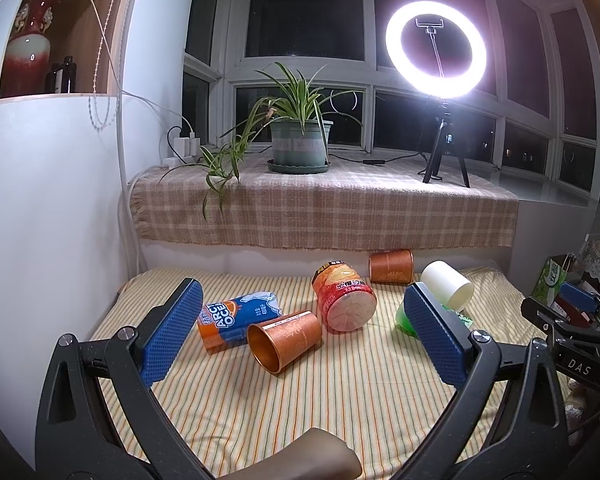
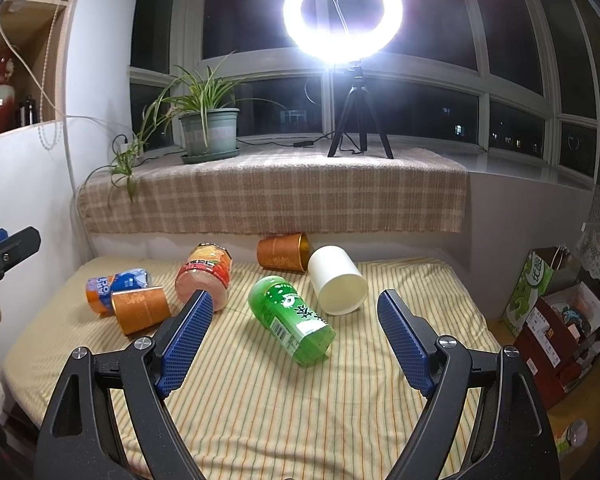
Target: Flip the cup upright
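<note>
Looking along both grippers, we see six cups lying on their sides on a striped cloth (image 2: 340, 400). Our left gripper (image 1: 304, 336) has its blue pads wide apart and grips nothing; between them lies the near copper cup (image 1: 284, 340), its mouth turned toward us. Just beside it, on the left, is a blue-orange cup (image 1: 236, 316), and on the right a red cup (image 1: 346, 298). Our right gripper (image 2: 294, 344) is also spread wide with nothing in it. Between its fingers lies the green cup (image 2: 290, 318), its mouth toward us and to the right. A white cup (image 2: 338, 284) rests just behind it. A second copper cup (image 2: 284, 256) lies at the back, near the checked cloth (image 2: 272, 196), where a plant (image 2: 208, 128) and a ring light (image 2: 342, 10) stand.
</note>
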`<act>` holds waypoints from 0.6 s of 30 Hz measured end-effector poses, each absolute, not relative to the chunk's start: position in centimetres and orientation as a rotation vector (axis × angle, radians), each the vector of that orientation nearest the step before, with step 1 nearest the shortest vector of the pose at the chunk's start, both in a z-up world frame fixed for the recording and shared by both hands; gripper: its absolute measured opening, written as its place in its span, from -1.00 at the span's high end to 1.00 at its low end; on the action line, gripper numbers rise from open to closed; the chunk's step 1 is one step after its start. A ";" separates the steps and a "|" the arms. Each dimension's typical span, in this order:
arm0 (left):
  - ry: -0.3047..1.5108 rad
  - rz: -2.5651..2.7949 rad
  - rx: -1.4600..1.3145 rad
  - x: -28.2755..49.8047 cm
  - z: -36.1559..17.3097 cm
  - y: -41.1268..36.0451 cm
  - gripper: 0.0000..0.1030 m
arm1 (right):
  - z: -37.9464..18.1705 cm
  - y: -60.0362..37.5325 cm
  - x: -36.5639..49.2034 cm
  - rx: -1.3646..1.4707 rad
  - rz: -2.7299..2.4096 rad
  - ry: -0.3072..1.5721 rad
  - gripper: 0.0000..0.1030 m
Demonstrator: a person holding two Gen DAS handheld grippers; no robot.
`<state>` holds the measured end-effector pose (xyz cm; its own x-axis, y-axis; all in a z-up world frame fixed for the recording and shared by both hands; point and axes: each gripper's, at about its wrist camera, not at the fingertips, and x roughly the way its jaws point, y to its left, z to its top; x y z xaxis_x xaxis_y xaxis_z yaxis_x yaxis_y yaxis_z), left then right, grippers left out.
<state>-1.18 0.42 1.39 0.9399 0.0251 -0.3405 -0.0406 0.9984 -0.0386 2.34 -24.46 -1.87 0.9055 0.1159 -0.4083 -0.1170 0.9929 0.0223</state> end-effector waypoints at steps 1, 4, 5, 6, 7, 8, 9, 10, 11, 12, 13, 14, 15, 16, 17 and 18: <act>0.346 0.034 -0.046 -1.2 1.4 0.4 -0.99 | -1.9 -24.5 2.4 -0.004 0.120 0.421 -0.64; 0.346 0.034 -0.046 -1.2 1.4 0.4 -0.99 | -1.9 -24.5 2.5 -0.003 0.120 0.423 -0.64; 0.346 0.034 -0.046 -1.1 1.3 0.4 -0.99 | -2.0 -24.5 2.5 -0.003 0.120 0.424 -0.64; 0.346 0.035 -0.046 -1.2 1.4 0.4 -0.99 | -2.0 -24.4 2.5 -0.004 0.120 0.423 -0.64; 0.347 0.034 -0.046 -1.2 1.4 0.5 -0.99 | -2.0 -24.5 2.5 -0.004 0.120 0.424 -0.64; 0.348 0.034 -0.046 -1.2 1.4 0.5 -0.99 | -2.0 -24.4 2.6 -0.005 0.120 0.426 -0.64; 0.347 0.033 -0.046 -1.1 1.3 0.4 -0.99 | -2.1 -24.4 2.7 -0.005 0.121 0.426 -0.64; 0.347 0.033 -0.046 -1.1 1.3 0.4 -0.99 | -2.1 -24.4 2.7 -0.006 0.122 0.428 -0.64; 0.348 0.033 -0.045 -1.2 1.3 0.4 -0.99 | -2.2 -24.4 2.8 -0.007 0.122 0.429 -0.64; 0.349 0.034 -0.045 -1.2 1.3 0.5 -0.99 | -2.2 -24.4 2.9 -0.008 0.124 0.432 -0.64; 0.352 0.034 -0.043 -1.1 1.3 0.5 -0.99 | -2.3 -24.3 3.1 -0.009 0.126 0.436 -0.64; 0.354 0.035 -0.042 -1.2 1.4 0.6 -0.99 | -2.4 -24.3 3.3 -0.012 0.129 0.441 -0.64; 0.357 0.037 -0.041 -1.0 1.2 0.5 -0.99 | -2.4 -24.3 3.6 -0.014 0.130 0.446 -0.64; 0.360 0.038 -0.040 -0.7 0.9 0.4 -0.99 | -2.5 -24.3 3.8 -0.015 0.132 0.450 -0.64; 0.362 0.039 -0.039 -0.7 0.8 0.5 -0.99 | -2.5 -24.3 4.0 -0.017 0.133 0.454 -0.64; 0.363 0.041 -0.038 -0.7 0.7 0.5 -0.99 | -2.5 -24.3 4.3 -0.020 0.135 0.458 -0.64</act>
